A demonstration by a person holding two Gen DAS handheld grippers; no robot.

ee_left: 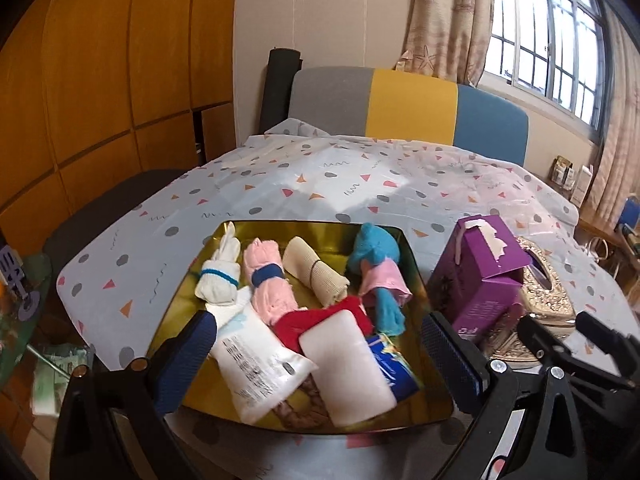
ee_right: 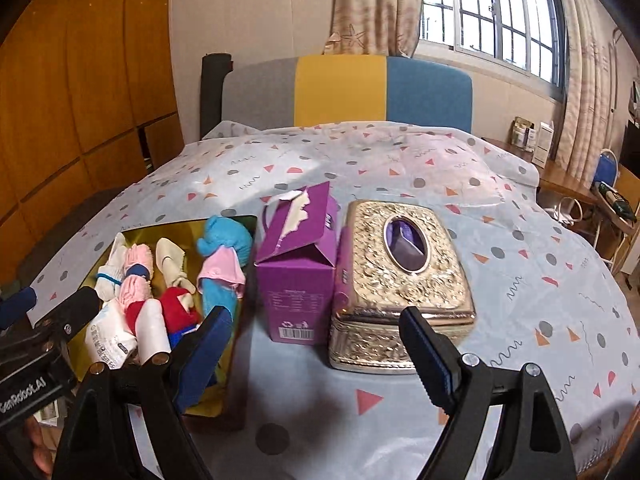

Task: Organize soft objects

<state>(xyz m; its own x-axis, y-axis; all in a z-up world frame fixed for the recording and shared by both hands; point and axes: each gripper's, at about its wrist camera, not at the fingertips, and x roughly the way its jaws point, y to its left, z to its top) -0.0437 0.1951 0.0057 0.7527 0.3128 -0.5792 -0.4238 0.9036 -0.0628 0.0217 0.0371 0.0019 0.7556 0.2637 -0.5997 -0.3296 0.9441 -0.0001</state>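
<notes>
Gold tray [ee_left: 188, 304] on patterned tablecloth [ee_left: 360, 184], left of centre, packed with soft items. Far row, left to right: white sock roll [ee_left: 218, 280] with blue band, pink sock roll [ee_left: 268, 288] with navy band, beige roll [ee_left: 314, 274], blue-and-pink bundle [ee_left: 378, 276]. Near row: white printed pouch [ee_left: 256, 368], red cloth [ee_left: 320, 320] partly buried, white foam block [ee_left: 348, 364] lying on top, blue packet [ee_left: 394, 364] peeking out at its right.

Left gripper [ee_left: 320, 360] over near edge of tray, jaws spread wide, nothing pinched; pouch and foam block visible in the gap but untouched by pads.

Right gripper [ee_right: 320, 352] spread wide too, empty, hovering over tablecloth just near of purple carton [ee_right: 296, 280] and gold tissue box [ee_right: 404, 280]. Left blue pad [ee_right: 204, 356] overlaps right edge of tray in right wrist view; contact there unclear.

Purple carton upright, top flap torn open, standing between tray and gold tissue box, tight against the tissue box. Striped sofa back [ee_right: 344, 92] at far side, window [ee_right: 500, 16] far right
</notes>
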